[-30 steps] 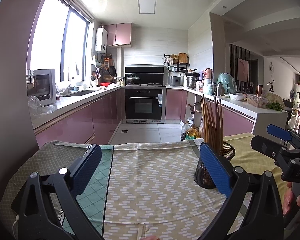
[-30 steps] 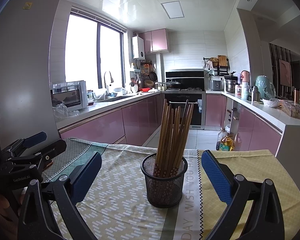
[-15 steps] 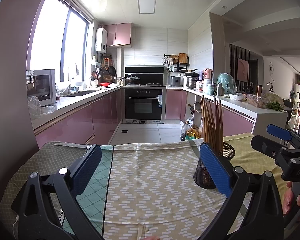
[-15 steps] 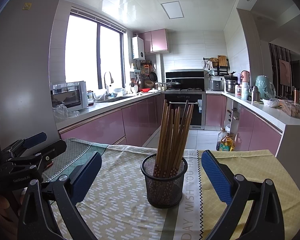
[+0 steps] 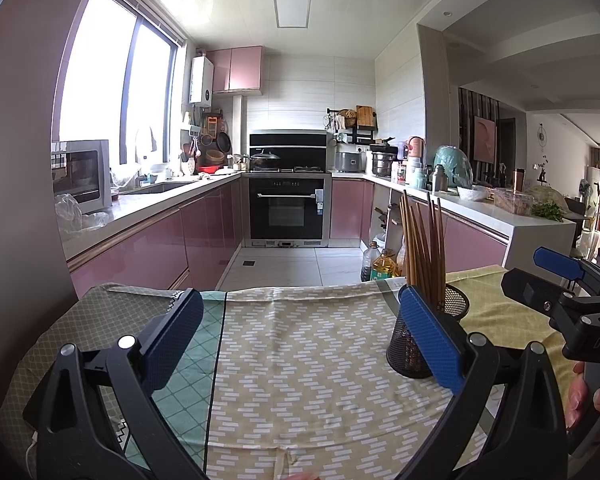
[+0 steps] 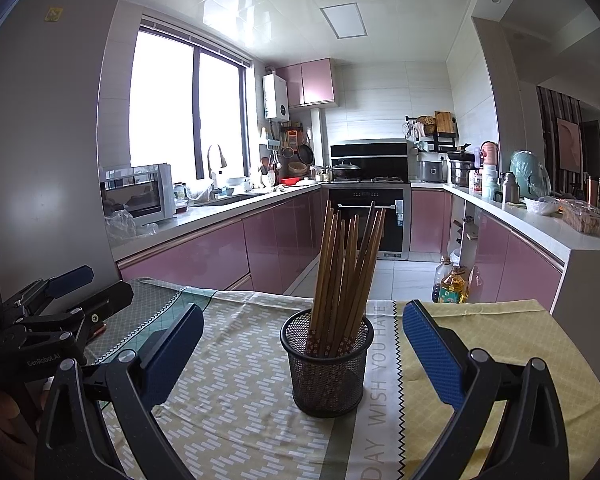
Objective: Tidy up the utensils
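A black mesh cup [image 6: 327, 364] stands upright on the patterned tablecloth [image 6: 236, 408], holding several brown wooden chopsticks [image 6: 346, 268]. My right gripper [image 6: 300, 344] is open, its blue pads wide on either side of the cup, just short of it. In the left wrist view the same mesh cup [image 5: 452, 312] sits partly behind my right-hand pad, with the chopsticks [image 5: 422, 244] rising above it. My left gripper [image 5: 298, 332] is open over bare cloth, left of the cup, with nothing between its fingers. The right gripper [image 5: 556, 280] shows at that view's right edge; the left gripper [image 6: 72, 292] at the other view's left edge.
The table's far edge [image 5: 300, 290] drops to a tiled kitchen floor. Oil bottles [image 6: 450, 280] stand on the floor beyond it. Pink cabinets and counters line both sides, with an oven [image 5: 288, 210] at the back. A person's hand [image 5: 588, 392] holds the right gripper's handle.
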`<state>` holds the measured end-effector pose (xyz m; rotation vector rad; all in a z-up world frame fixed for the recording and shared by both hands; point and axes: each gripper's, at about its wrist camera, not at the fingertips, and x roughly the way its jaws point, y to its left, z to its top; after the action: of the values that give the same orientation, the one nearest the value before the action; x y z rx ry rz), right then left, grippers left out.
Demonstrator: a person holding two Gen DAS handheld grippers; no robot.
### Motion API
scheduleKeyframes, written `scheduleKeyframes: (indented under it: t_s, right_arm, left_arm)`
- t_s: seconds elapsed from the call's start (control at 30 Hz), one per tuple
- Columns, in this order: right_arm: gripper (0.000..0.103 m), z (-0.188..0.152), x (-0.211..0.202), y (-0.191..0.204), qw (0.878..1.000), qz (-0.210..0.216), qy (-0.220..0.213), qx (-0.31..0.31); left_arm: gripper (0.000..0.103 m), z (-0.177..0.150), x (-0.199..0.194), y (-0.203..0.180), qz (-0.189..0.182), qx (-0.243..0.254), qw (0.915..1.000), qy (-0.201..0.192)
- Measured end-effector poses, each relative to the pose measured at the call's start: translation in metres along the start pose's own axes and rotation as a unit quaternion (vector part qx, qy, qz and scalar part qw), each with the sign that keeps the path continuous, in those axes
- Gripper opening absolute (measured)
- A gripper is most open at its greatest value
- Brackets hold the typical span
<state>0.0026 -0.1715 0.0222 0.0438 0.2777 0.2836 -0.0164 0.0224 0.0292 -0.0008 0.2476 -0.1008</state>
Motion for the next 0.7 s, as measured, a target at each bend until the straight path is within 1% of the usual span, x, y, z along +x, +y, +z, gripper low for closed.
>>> scheduleKeyframes:
  t_s: [0.7]
  right_arm:
    - [0.097,0.0009,0.0001,0.0002,1.0,0.001,-0.001,0.002]
  left_arm:
    - [0.097,0.0,-0.0002,-0.0014,-0.001,0.001,1.0,0.001]
